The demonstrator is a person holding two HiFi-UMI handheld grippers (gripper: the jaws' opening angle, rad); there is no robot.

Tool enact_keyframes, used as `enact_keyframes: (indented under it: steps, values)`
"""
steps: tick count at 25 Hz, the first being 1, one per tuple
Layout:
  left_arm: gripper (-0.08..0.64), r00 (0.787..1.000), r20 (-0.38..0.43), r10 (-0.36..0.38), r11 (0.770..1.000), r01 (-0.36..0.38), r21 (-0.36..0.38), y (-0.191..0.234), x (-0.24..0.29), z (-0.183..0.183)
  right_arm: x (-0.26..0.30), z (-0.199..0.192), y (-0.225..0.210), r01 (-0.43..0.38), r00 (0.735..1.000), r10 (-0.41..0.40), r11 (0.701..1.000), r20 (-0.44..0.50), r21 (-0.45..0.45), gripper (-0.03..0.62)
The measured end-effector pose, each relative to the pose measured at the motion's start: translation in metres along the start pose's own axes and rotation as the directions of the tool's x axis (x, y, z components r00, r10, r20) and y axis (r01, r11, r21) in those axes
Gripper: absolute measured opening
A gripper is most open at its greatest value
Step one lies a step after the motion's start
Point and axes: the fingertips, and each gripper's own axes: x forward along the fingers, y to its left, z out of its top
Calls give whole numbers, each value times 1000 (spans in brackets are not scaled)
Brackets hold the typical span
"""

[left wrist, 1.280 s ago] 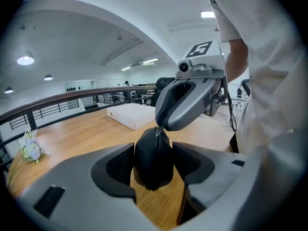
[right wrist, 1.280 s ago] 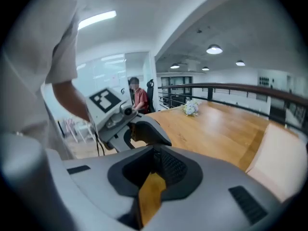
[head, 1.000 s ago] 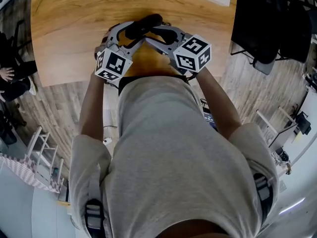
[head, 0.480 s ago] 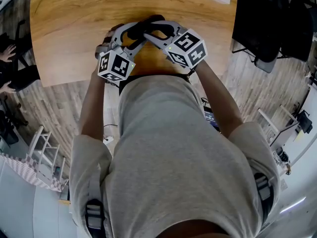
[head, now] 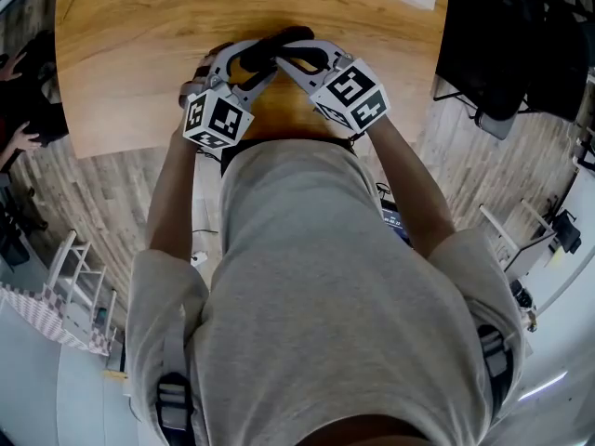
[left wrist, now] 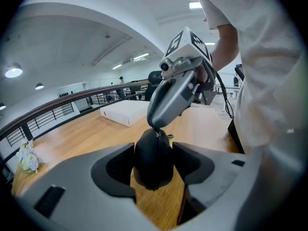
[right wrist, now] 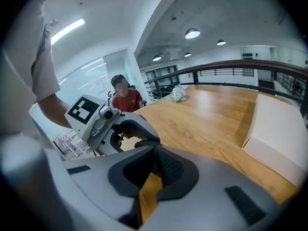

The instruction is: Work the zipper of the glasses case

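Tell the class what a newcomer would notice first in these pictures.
The left hand-held gripper clamps a black glasses case over the wooden table. The right hand-held gripper is closing its jaws at the case's zipper end; what they pinch is unclear.

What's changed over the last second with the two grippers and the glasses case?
The right gripper shifted a little toward the left gripper, and its jaws are closing at the zipper on top of the glasses case. Whether they pinch the pull yet isn't clear. The left gripper kept its clamp on the case, which stayed where it was.
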Motion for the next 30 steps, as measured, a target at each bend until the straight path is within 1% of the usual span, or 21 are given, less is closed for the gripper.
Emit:
enact_keyframes:
  steps: [1, 5, 8, 11, 13, 16, 18, 21, 26, 30]
  values:
    - [264, 1000, -1, 1, 1000, -1, -6, 0, 0, -2, -2, 2, 0, -1, 1000, 1, 1000, 15, 4, 37]
    - [264, 1000, -7, 5, 1000, -5, -21, 2, 1, -5, -4, 4, 2, -24, 999, 24, 1000, 27, 3, 37]
    - [264, 1000, -3, 5, 1000, -5, -27, 3, 3, -5, -4, 6, 10, -62, 997, 62, 998, 39, 7, 37]
    - [264, 1000, -2, 7, 1000, -7, -25, 3, 5, -5, 2, 1, 18, -86, 996, 85, 996, 19, 7, 38]
    - [264, 1000, -3, 6, 999, -6, -32, 4, 6, -6, 4, -3, 17, -67, 998, 67, 998, 5, 18, 38]
    - [264, 1000, 1, 10, 999, -10, -35, 6, 6, -5, 5, -8, 10, -10, 1000, 10, 1000, -20, 21, 38]
    - [264, 1000, 3, 8, 1000, -8, -27, 5, 7, -4, 4, -10, 5, 27, 1000, -26, 999, -14, 26, 38]
    - [264, 1000, 3, 3, 1000, -3, -23, 1, 9, -3, 2, -9, 3, 49, 999, -49, 999, 1, 23, 38]
    - [264, 1000, -3, 10, 1000, -10, -26, 0, 10, -3, 5, -8, 7, 71, 997, -72, 996, -27, -53, 38]
    - [264, 1000, -6, 17, 999, -17, -44, 0, 11, -7, 8, -9, 9, 94, 994, -99, 989, -45, -115, 38]
